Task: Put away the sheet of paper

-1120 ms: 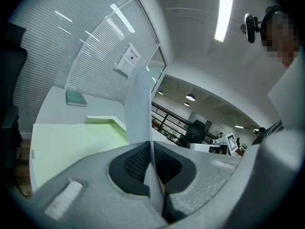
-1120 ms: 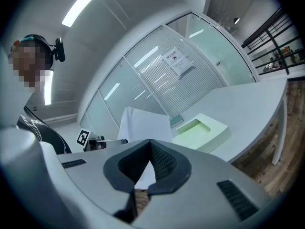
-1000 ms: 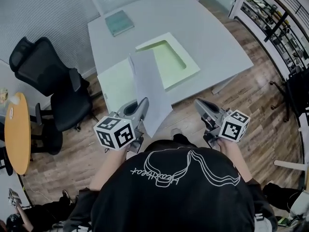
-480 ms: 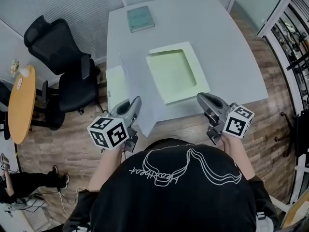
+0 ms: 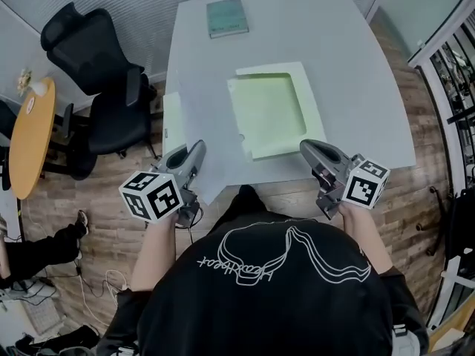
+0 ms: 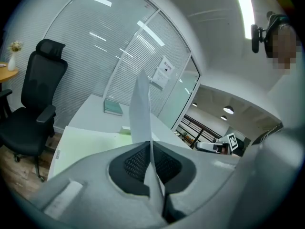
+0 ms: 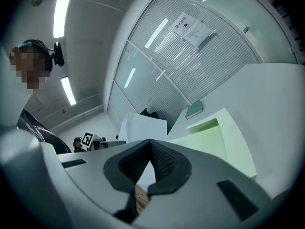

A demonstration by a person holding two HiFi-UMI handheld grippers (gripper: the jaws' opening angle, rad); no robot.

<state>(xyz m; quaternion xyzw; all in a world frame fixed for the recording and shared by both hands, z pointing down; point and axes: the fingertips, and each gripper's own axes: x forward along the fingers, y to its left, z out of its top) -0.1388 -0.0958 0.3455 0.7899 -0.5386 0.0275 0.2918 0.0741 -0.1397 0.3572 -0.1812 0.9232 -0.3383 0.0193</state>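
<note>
Table (image 5: pixel 349 73) first: white, it fills the upper middle of the head view. Off its left side, in the upper left, stands a black chair (image 5: pixel 96 65), and a round orange table (image 5: pixel 30 136) sits at the far left edge. A pale green tray (image 5: pixel 315 117), shallow and open, lies on the white table at the centre of the frame. The sheet of paper (image 5: pixel 211 154) is just left of the tray, over the table's near left corner. Its lower end is pinched in my left tongs (image 5: pixel 197 147), clamped tight on it at lower left. A teal book (image 5: pixel 226 17) lies at top centre. My right tongs (image 5: pixel 306 148) hover at lower right, beside the tray's near corner, jaws closed on nothing.
</note>
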